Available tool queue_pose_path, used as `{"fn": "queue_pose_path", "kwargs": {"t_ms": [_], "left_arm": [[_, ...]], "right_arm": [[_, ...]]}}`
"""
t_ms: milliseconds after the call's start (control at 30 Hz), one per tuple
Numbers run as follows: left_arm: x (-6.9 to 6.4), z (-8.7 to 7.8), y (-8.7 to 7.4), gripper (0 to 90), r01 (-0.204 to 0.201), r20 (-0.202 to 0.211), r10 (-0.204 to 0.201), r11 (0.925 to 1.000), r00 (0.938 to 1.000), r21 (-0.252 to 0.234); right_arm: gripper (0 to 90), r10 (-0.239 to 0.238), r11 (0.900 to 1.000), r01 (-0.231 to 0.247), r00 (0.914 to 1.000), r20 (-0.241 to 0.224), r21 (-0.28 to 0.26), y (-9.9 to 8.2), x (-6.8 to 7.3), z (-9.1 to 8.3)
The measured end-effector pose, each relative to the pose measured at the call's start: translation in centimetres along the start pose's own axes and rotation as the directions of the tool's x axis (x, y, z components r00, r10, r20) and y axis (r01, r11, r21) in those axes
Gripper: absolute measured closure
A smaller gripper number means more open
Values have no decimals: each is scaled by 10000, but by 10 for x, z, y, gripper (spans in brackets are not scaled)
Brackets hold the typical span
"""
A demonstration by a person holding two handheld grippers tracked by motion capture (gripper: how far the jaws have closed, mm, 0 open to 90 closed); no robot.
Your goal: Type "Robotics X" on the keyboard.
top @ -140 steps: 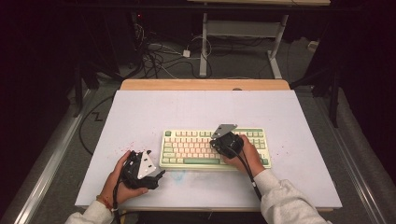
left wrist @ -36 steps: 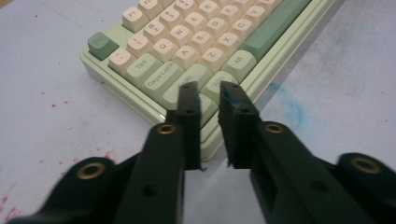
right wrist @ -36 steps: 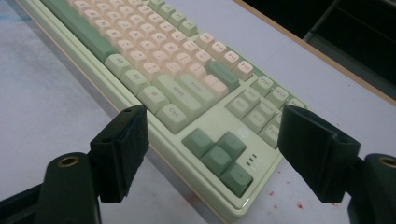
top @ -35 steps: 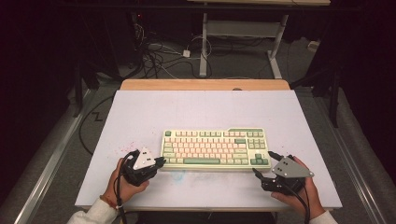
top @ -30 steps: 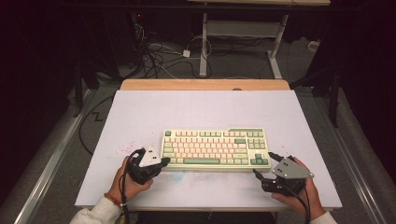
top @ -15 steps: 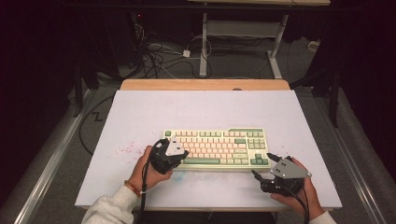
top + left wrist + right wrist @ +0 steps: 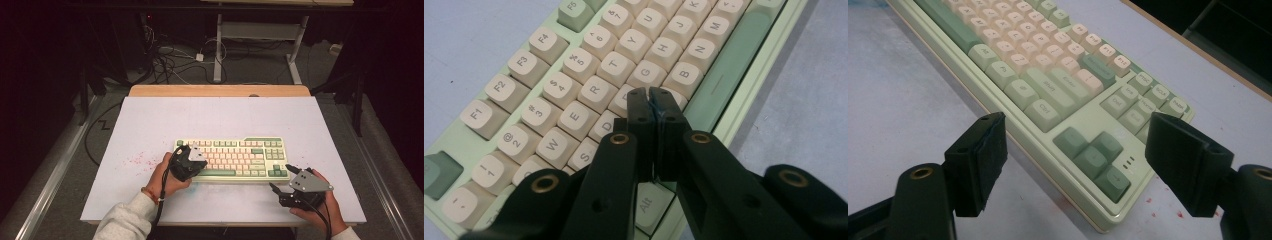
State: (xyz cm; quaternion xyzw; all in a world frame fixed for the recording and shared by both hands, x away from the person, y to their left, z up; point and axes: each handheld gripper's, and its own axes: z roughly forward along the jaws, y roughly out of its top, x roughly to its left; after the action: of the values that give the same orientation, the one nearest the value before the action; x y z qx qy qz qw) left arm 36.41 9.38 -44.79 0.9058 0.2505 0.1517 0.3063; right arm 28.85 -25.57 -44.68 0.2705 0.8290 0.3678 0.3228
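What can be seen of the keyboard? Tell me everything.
The keyboard is a compact, plastic-looking board with a pale green case, cream letter keys and darker green modifier, space and arrow keys. It lies flat near the front of the white table. The shut left gripper is poised over its left-hand letter keys; contact is unclear.

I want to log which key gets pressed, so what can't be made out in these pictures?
- Left gripper view: the left gripper, jaws shut, covers the keys of the keyboard under its tips; whether it touches one is unclear.
- High view: key legends too small.
- Right gripper view: arrow-key legends blurred; the open right gripper hides part of the keyboard's right edge.
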Motion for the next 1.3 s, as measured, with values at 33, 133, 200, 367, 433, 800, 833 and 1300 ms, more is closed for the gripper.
{"fn": "queue_pose_path", "kwargs": {"t_ms": [33,133,200,367,433,800,833,1300], "left_arm": [[0,1,0,855,-8,16,8,10000,10000,33],[1,1,0,855,12,-13,-12,10000,10000,17],[1,2,0,855,38,-14,-38,10000,10000,-7],[0,2,1,853,-25,-53,25,10000,10000,22],[0,2,1,851,-41,-97,41,10000,9999,27],[-1,3,0,844,-233,-178,235,9997,9996,113],[-1,2,0,843,-274,-161,275,9996,9995,86],[-1,-9,-1,624,-646,-538,623,9970,9966,-428]], "right_arm": [[250,3,10000,-3,10000,-7,22,0,0,0],[250,-11,10000,11,10000,-17,40,0,1,1],[250,-26,10000,26,10000,-51,60,0,1,1],[250,-79,9999,80,9999,-134,88,0,2,2],[250,-83,9999,84,9999,-138,97,0,2,2],[250,-158,9997,161,9997,-169,166,1,4,2],[250,-166,9997,168,9997,-169,169,1,4,2],[249,-124,9998,126,9998,-151,139,1,3,2]]}}
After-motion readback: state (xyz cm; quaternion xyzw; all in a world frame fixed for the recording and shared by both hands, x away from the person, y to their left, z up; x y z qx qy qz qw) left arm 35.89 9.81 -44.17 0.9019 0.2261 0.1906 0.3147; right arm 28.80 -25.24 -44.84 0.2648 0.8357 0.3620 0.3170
